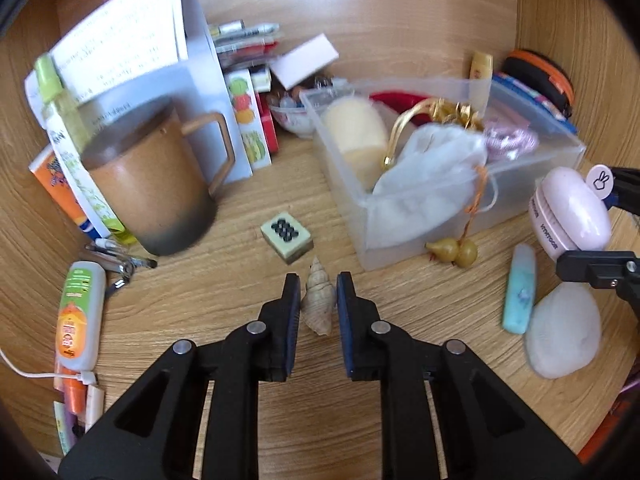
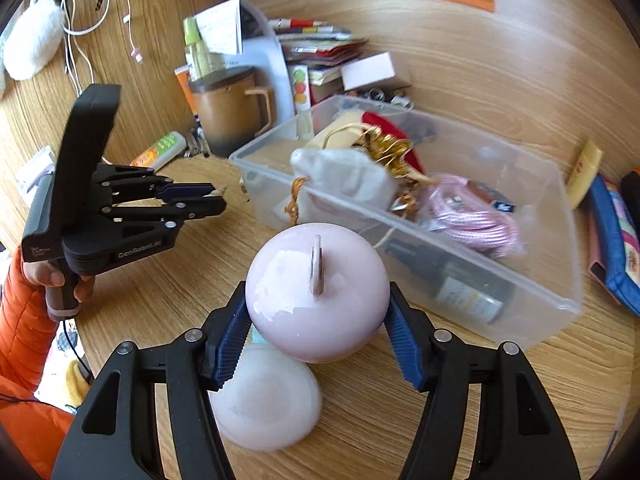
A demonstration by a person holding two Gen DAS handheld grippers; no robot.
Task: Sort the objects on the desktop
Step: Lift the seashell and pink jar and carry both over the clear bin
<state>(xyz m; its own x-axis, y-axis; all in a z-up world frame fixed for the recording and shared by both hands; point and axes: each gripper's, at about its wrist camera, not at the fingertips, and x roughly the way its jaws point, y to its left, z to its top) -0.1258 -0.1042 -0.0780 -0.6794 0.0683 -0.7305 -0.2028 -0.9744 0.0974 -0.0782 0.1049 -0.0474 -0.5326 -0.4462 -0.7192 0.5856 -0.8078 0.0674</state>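
Note:
My left gripper (image 1: 318, 286) is shut on a tan spiral seashell (image 1: 318, 304) and holds it above the wooden desk; it also shows in the right wrist view (image 2: 218, 196) at the left, with the shell tip sticking out. My right gripper (image 2: 316, 312) is shut on a round pink device (image 2: 316, 292) with a small tab on top, held above the desk; the device also shows in the left wrist view (image 1: 570, 212). A clear plastic bin (image 2: 480, 280) holding a white pouch, a pink cord, a dark bottle and gold ribbon stands just beyond the pink device.
A brown mug (image 1: 148, 184), a mahjong tile (image 1: 286, 236), two small gourds (image 1: 454, 252), a white stone (image 1: 562, 330) and a blue eraser (image 1: 520, 288) lie on the desk. Books, pens and a file holder (image 1: 192, 80) stand at the back. Tubes and cables lie at the left.

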